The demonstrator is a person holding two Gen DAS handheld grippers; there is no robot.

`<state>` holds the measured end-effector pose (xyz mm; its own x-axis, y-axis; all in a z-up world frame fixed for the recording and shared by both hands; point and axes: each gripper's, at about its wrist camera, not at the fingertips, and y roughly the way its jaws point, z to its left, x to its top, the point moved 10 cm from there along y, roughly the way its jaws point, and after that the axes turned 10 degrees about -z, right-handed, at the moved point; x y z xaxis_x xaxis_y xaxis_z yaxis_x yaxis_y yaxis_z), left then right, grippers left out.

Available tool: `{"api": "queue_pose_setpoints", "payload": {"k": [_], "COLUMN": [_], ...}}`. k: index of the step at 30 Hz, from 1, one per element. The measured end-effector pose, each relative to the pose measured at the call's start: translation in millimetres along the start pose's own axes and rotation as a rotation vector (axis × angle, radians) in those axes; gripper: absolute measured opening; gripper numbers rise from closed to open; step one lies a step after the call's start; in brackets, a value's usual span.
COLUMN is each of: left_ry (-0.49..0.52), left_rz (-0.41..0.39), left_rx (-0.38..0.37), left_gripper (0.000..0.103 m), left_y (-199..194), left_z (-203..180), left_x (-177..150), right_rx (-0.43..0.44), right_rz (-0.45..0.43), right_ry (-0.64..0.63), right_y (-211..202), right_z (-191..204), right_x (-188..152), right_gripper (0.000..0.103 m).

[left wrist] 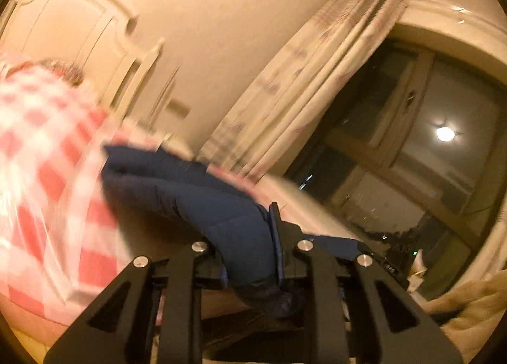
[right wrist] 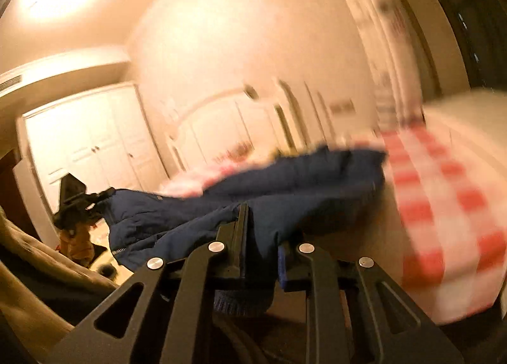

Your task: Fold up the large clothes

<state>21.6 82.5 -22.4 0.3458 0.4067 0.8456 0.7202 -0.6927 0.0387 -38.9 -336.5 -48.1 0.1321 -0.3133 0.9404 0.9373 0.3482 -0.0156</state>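
A dark blue padded jacket [left wrist: 202,202] hangs in the air between both grippers, its far end draped toward the bed. My left gripper [left wrist: 253,256] is shut on one ribbed cuff end of the jacket. In the right wrist view the jacket [right wrist: 285,192] stretches left to right, and my right gripper [right wrist: 259,250] is shut on another part of it, with a knit cuff hanging below the fingers. The left gripper [right wrist: 76,202] shows at the far left of that view, holding the jacket's other end. Both views are motion-blurred.
A bed with a red-and-white checked cover [left wrist: 47,173] lies beside the jacket, also in the right wrist view [right wrist: 443,205]. Curtains [left wrist: 304,91] and a dark window [left wrist: 412,148] stand behind. White wardrobe doors [right wrist: 95,148] are at the left. A beige blanket [right wrist: 41,275] lies low left.
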Motion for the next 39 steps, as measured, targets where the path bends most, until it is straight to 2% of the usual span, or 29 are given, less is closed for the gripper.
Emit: {"api": "queue_pose_setpoints", "payload": {"k": [4,9,12,16,19,22,24,27,29,31,32,33,34,35,37,38,39], "left_ry": [0.039,0.055,0.038,-0.094,-0.162,-0.211,-0.265,-0.358,-0.414,-0.419,-0.42,-0.421,-0.421,-0.42,-0.397,-0.386,-0.371], "left_rz": [-0.078,-0.129,-0.114,-0.07,-0.035,0.013,0.109,0.211,0.211,0.134,0.077,0.029,-0.004,-0.044,-0.044,-0.03,-0.004], "left_rx": [-0.086,-0.145,-0.087,0.052,0.173,0.292,0.381,0.476,0.483,0.452,0.401,0.371,0.366,0.376,0.429,0.44,0.443], "left_gripper": [0.021,0.022,0.023,0.023,0.024,0.026,0.03,0.051,0.081,0.092,0.097,0.098,0.099,0.099,0.099,0.098,0.098], "left_y": [-34.2,-48.9,-26.1,32.4,78.6,122.1,157.3,184.3,182.3,169.1,159.7,149.4,140.6,127.9,115.3,114.6,117.1], "left_z": [-29.4,-46.6,-30.5,33.3,88.5,138.8,180.0,226.5,240.3,241.2,238.9,238.3,239.4,242.7,251.0,251.6,251.9], "left_x": [33.0,55.0,65.0,70.7,68.7,61.5,42.3,12.2,7.1,23.0,38.1,51.9,61.1,73.9,83.8,85.3,84.4], "right_rx": [0.052,0.115,0.095,0.002,-0.077,-0.201,-0.253,-0.323,-0.323,-0.286,-0.238,-0.21,-0.196,-0.222,-0.241,-0.255,-0.282], "right_rz": [-0.108,-0.18,-0.157,-0.052,0.028,0.129,0.195,0.37,0.414,0.398,0.369,0.341,0.308,0.242,0.122,0.102,0.119], "right_ry": [-0.078,-0.122,-0.129,-0.058,-0.003,0.063,0.13,0.266,0.346,0.404,0.419,0.423,0.424,0.414,0.401,0.393,0.375], "right_y": [-27.3,-37.6,-16.5,44.4,104.0,164.2,188.8,232.6,241.9,240.7,237.2,233.8,228.8,219.4,204.3,198.3,198.3], "right_z": [30.6,57.5,57.7,25.6,-11.3,-61.5,-87.7,-136.4,-150.3,-150.4,-146.3,-144.7,-144.2,-150.3,-157.7,-163.9,-166.9], "right_x": [53.4,94.6,105.6,101.3,88.8,65.9,46.5,-4.1,-23.9,-25.8,-19.3,-12.7,-4.1,10.6,34.7,41.5,42.3], "right_gripper": [0.019,0.019,0.019,0.019,0.019,0.02,0.02,0.024,0.027,0.033,0.043,0.065,0.08,0.099,0.099,0.099,0.099]}}
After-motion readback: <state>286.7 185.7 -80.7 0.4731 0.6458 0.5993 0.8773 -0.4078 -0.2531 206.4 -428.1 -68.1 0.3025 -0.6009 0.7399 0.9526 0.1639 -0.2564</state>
